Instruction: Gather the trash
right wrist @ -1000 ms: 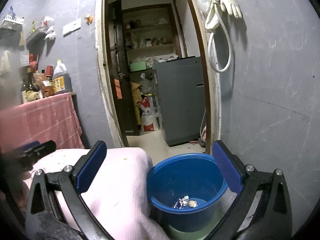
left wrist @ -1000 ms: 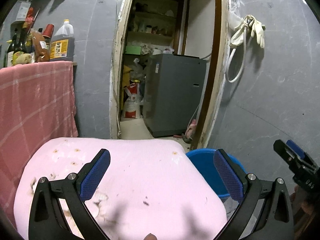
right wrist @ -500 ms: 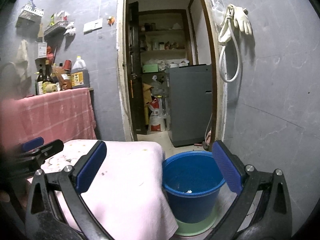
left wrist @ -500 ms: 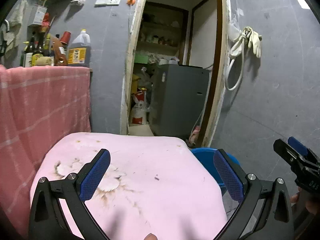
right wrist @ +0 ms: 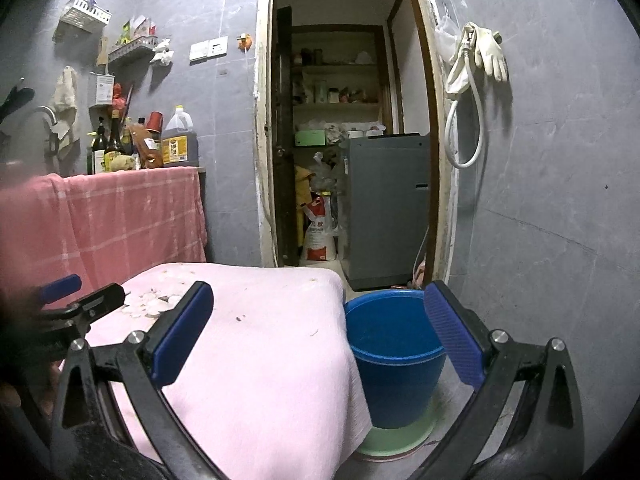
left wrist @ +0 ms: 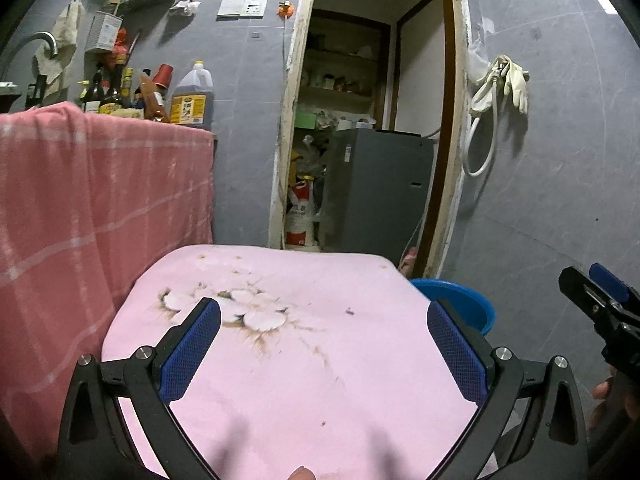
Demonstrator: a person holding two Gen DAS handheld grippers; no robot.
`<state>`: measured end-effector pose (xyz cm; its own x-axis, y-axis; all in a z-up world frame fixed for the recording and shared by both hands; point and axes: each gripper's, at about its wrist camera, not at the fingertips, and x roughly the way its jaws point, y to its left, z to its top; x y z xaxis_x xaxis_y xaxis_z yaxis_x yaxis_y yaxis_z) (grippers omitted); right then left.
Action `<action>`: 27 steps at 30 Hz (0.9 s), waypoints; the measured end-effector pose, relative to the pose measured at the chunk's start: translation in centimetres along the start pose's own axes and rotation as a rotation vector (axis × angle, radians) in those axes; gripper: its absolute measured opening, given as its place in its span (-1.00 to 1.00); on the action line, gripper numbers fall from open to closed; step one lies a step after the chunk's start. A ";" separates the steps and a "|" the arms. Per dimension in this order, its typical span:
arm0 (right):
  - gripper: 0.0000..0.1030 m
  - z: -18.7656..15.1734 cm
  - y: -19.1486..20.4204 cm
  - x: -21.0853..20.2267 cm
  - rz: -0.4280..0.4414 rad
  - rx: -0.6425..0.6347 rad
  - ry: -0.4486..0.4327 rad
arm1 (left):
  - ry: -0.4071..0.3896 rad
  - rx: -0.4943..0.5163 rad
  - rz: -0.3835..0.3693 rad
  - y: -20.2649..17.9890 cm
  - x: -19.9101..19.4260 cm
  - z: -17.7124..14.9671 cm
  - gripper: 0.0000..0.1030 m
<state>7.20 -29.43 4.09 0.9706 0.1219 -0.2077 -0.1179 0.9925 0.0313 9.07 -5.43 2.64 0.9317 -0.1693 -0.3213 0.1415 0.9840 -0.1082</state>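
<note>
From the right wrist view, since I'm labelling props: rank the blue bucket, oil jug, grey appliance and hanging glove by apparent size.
1. grey appliance
2. blue bucket, nearly as large, though nearer the camera
3. oil jug
4. hanging glove

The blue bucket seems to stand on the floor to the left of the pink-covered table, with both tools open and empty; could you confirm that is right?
Not quite: the right wrist view shows the blue bucket on the floor to the right of the pink-covered table, not the left. The rest holds: the left tool and right tool are both open and empty.
</note>
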 end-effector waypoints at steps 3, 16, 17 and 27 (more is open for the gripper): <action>1.00 -0.8 0.4 -0.7 -0.009 -0.009 -0.005 | 0.003 -0.008 0.007 0.4 -0.6 -0.6 0.97; 1.00 -4.2 1.1 -1.9 -0.004 -0.038 0.001 | -0.007 -0.003 0.044 1.0 -2.8 -3.8 0.97; 1.00 -4.4 1.2 -1.8 -0.004 -0.039 0.009 | -0.011 -0.006 0.047 1.0 -2.9 -4.1 0.97; 1.00 -6.3 0.7 -1.4 -0.014 -0.038 0.034 | -0.005 0.024 0.045 0.2 -2.4 -5.8 0.97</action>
<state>4.39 -28.84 -1.76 0.9647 0.1073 -0.2407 -0.1127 0.9936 -0.0086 4.90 -5.14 -2.07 0.9389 -0.1249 -0.3208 0.1077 0.9917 -0.0709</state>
